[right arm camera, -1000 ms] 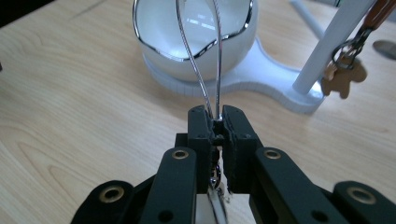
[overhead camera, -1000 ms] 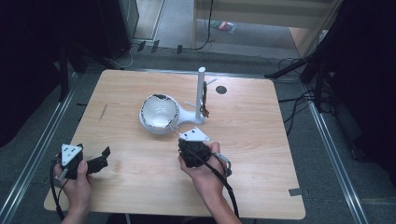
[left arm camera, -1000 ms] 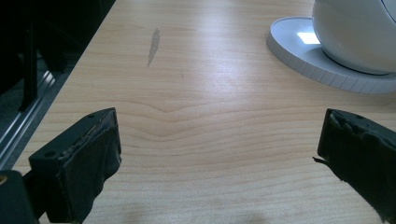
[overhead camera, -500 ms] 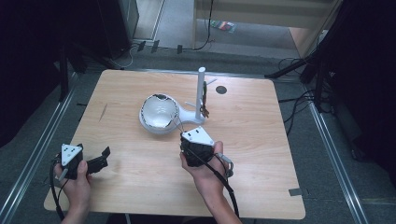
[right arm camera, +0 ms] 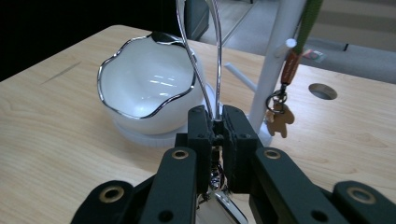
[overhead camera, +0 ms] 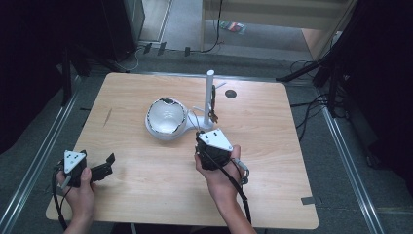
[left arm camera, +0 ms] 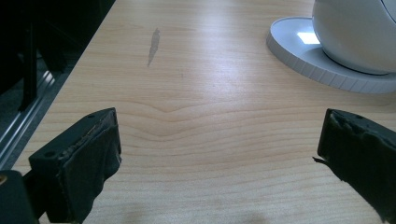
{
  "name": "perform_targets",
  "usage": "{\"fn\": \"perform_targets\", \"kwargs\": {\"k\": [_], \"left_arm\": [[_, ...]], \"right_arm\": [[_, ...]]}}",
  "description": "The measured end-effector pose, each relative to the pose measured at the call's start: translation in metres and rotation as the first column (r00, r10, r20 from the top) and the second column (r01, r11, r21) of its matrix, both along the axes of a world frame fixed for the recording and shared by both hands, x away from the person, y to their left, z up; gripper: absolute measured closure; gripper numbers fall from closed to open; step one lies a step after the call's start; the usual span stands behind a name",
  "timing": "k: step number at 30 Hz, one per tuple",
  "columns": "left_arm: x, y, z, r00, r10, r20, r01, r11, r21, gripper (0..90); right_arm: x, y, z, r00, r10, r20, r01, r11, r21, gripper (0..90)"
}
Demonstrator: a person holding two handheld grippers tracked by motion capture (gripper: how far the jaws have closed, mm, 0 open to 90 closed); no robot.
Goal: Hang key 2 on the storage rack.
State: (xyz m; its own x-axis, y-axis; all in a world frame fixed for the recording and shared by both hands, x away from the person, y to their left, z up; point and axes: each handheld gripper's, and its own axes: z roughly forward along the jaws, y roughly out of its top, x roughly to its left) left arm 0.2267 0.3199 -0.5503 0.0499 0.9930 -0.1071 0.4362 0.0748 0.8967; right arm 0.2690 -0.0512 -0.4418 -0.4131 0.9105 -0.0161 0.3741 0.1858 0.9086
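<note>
A white bowl with a silver wavy rim (overhead camera: 165,117) (right arm camera: 144,88) sits on a round white base (left arm camera: 303,56) mid-table. A white pole (overhead camera: 209,95) (right arm camera: 275,60) rises beside it, and a keychain with a gingerbread charm (right arm camera: 279,119) hangs from its peg. Just in front of the pole, my right gripper (overhead camera: 202,139) (right arm camera: 217,123) is shut on a thin silver wire loop (right arm camera: 198,70) that arches up over the bowl. My left gripper (overhead camera: 103,166) (left arm camera: 219,140) rests open at the table's front left, holding nothing.
A round cable hole (overhead camera: 231,93) lies behind the pole. A dark scuff (overhead camera: 107,117) (left arm camera: 153,44) marks the left part of the wooden table (overhead camera: 272,161). Metal floor rails and cables run along both sides of the table.
My right gripper has crept slightly right and forward, toward the pole, still clamped on the wire loop. The left gripper has stayed put.
</note>
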Motion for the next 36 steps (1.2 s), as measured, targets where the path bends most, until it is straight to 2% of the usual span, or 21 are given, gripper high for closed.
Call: {"fn": "perform_targets", "kwargs": {"k": [9, 21, 36], "left_arm": [[0.000, 0.000, 0.000, 1.0000, -0.002, -0.001, 0.002, 1.0000, 0.003, 0.0], [0.000, 0.000, 0.000, 1.0000, -0.001, -0.002, 0.001, 1.0000, 0.002, 0.0], [0.000, 0.000, 0.000, 1.0000, -0.003, -0.001, 0.003, 1.0000, 0.002, 0.0]], "right_arm": [[0.006, -0.008, 0.003, 0.9991, -0.034, 0.024, 0.034, 0.9994, 0.006, 83.6], [0.016, -0.016, 0.003, 0.9969, -0.071, 0.034, 0.071, 0.9975, 0.001, 83.6], [0.033, -0.023, -0.003, 0.9945, -0.105, 0.006, 0.105, 0.9945, -0.003, 83.6]]}}
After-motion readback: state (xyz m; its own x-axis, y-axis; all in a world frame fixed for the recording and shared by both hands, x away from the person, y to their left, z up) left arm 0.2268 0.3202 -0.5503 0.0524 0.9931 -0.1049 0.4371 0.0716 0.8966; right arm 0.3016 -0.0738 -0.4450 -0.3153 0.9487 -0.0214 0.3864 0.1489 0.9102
